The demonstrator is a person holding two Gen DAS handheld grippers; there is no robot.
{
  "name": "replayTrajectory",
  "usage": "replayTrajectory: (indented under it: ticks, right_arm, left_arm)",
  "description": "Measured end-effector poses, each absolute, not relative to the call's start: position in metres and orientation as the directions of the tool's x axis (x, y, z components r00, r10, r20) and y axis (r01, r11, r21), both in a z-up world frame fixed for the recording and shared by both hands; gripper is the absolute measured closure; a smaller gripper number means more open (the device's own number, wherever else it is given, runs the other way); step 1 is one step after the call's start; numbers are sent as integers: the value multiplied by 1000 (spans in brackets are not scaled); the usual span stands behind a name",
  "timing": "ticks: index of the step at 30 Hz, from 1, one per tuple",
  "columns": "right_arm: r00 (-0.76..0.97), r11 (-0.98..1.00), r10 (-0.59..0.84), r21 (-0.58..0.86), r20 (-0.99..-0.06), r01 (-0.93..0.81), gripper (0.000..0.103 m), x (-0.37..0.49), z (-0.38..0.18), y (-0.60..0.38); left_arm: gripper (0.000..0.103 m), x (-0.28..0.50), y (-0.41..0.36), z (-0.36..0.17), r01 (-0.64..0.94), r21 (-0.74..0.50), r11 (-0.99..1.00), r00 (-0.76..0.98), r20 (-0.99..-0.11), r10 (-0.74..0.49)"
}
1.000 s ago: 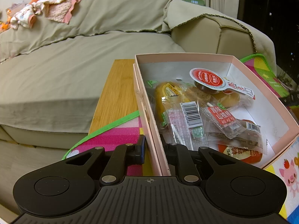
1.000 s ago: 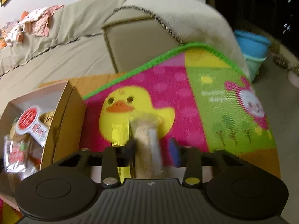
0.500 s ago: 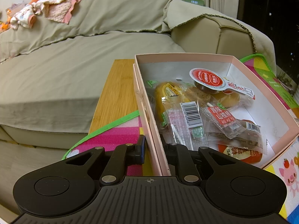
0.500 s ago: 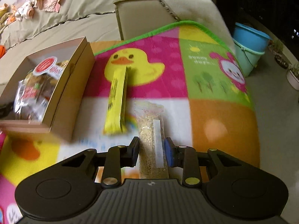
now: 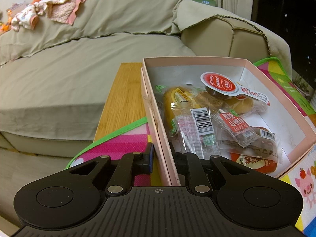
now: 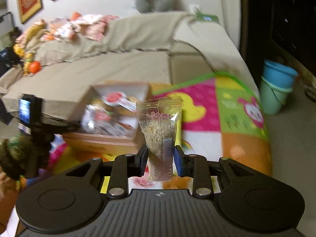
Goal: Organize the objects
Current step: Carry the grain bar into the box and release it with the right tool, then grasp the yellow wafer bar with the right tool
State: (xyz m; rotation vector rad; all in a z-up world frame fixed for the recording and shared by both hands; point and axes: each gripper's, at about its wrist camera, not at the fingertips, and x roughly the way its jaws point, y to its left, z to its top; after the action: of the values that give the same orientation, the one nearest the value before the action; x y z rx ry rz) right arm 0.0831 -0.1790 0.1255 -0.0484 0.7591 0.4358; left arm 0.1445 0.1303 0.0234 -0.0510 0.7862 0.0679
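Now my left gripper (image 5: 162,158) clamped on the near wall of the pink snack box (image 5: 292,106), box on the colourful play mat (image 6: 227,106), my right gripper (image 6: 160,161) pinching a clear grain snack packet (image 6: 159,130), packet upright above the mat, just right of the box.

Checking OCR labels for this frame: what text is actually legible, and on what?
"原味山楂棒": red label of the clear hawthorn snack packet in the pink box.
"13:09", roughly: green clock behind the sofa.
Barcode sticker digits: too small.
Red round lid print: too small.
Packet in the right gripper: print blurred.
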Motion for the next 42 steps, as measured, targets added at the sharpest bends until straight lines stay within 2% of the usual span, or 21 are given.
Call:
replayTrajectory:
  ticks: [12, 24, 25, 26, 28, 33, 38, 42]
  right_arm:
    - [675, 847, 487, 112, -554, -519, 75, 104, 175, -122]
    - [595, 817, 526, 166, -608, -552, 75, 152, 168, -74]
    - [572, 813, 526, 174, -629, -556, 72, 157, 164, -70]
    - [555, 811, 528, 189, -643, -553, 64, 163, 159, -67]
    - [556, 827, 508, 191, -658, -529, 54, 170, 151, -62]
    - [578, 852, 475, 185, -663, -489, 49, 177, 135, -71]
    - [626, 894, 395, 126, -672, -429, 39, 183, 121, -95]
    - [641, 927, 320, 91, -697, -363, 37, 188, 101, -121]
  left_arm:
    - [87, 145, 131, 23, -79, -20, 997, 704, -709, 42]
    - [87, 145, 131, 24, -79, -20, 997, 704, -709, 41]
    - [87, 145, 131, 24, -78, -20, 997, 704, -709, 41]
    - [87, 145, 131, 24, -78, -21, 997, 704, -709, 41]
    - [87, 145, 131, 24, -79, -21, 997, 704, -709, 41]
    - [87, 145, 130, 26, -75, -21, 997, 705, -708, 38]
    - [87, 145, 130, 26, -75, -21, 997, 705, -708, 38]
    - [87, 144, 129, 26, -75, -21, 997, 706, -707, 38]
